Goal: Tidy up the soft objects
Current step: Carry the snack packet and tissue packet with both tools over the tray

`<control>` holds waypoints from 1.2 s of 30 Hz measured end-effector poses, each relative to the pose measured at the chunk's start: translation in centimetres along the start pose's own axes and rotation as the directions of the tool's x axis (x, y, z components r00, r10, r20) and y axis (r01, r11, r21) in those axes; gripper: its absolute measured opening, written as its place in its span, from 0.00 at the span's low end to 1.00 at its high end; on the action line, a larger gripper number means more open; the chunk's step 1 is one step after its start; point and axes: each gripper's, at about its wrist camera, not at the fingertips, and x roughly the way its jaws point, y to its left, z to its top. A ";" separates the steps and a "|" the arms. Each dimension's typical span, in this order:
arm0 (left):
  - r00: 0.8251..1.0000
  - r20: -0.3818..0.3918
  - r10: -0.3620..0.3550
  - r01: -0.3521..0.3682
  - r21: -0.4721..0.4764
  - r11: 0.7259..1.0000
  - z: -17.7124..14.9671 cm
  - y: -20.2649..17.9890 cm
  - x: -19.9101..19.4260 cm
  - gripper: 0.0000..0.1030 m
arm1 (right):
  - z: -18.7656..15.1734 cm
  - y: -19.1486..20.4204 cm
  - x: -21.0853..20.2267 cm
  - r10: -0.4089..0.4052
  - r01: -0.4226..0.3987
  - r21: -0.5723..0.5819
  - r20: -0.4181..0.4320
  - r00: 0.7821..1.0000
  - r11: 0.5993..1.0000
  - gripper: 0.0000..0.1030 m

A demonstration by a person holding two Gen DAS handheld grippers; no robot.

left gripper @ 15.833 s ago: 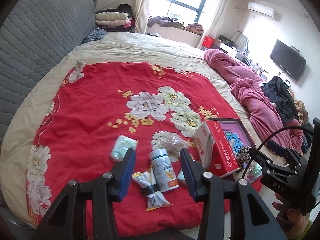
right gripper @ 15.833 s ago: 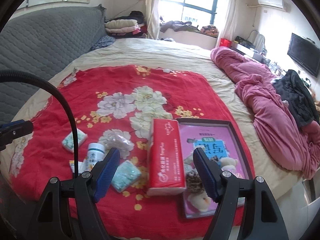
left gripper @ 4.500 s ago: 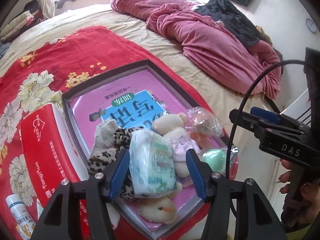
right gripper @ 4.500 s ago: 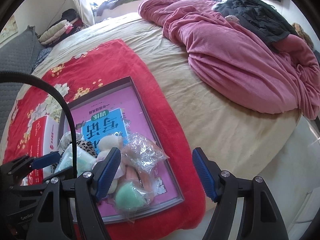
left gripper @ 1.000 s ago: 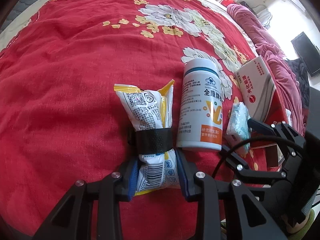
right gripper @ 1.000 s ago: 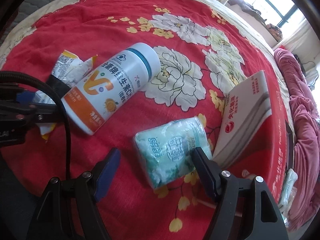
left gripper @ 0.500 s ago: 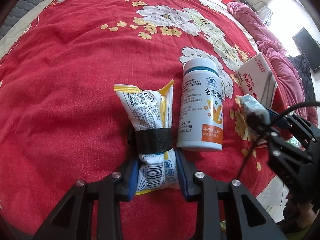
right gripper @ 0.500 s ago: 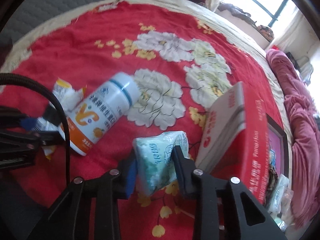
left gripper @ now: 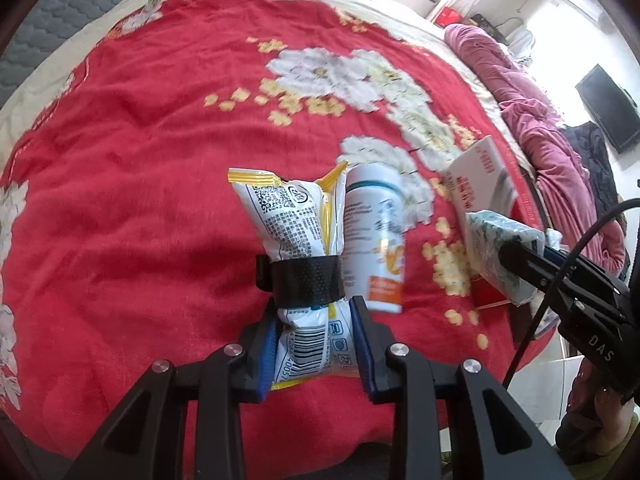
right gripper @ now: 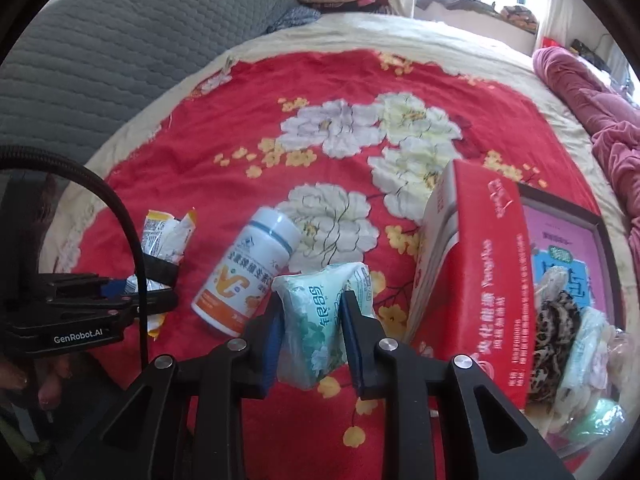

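Note:
A white and yellow snack bag (left gripper: pixel 292 232) with a black band around its middle hangs just above the red flowered blanket (left gripper: pixel 140 160); my left gripper (left gripper: pixel 314 320) is shut on its lower end. My right gripper (right gripper: pixel 310 304) holds a pale green tissue pack (right gripper: pixel 316 280) off the blanket, its jaws still closing and the pads pressing into the pack. In the left wrist view that tissue pack (left gripper: pixel 492 236) shows at the right, pinched in the right gripper (left gripper: pixel 516 256). In the right wrist view the snack bag (right gripper: pixel 166 236) shows at the left.
A white pill bottle (right gripper: pixel 248 272) lies on the blanket between the two grippers. A red tissue box (right gripper: pixel 476 280) stands to its right. Behind it a dark-rimmed tray (right gripper: pixel 560 204) holds a purple book and several soft toys (right gripper: pixel 556 328). A pink quilt (left gripper: pixel 540 128) lies far right.
My right gripper shut on the tissue pack and lifted it off the blanket while turning. My left gripper rose a little with the snack bag. The bottle stayed put.

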 end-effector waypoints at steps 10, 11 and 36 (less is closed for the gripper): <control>0.996 0.090 -0.020 0.012 0.091 0.996 2.1 -5.8 -4.6 0.33 | 1.1 -1.6 -5.8 -0.031 0.029 0.019 0.090 0.995 0.999 0.28; 0.995 0.096 -0.024 0.014 0.103 0.995 2.3 -6.6 -5.0 0.33 | 1.1 -2.1 -6.8 -0.040 0.037 0.028 0.107 0.994 0.999 0.28; 0.990 0.032 -0.136 0.113 0.392 0.913 2.1 -27.8 -2.5 0.33 | -5.2 -18.8 -20.0 -0.267 0.201 0.296 0.201 0.943 0.934 0.28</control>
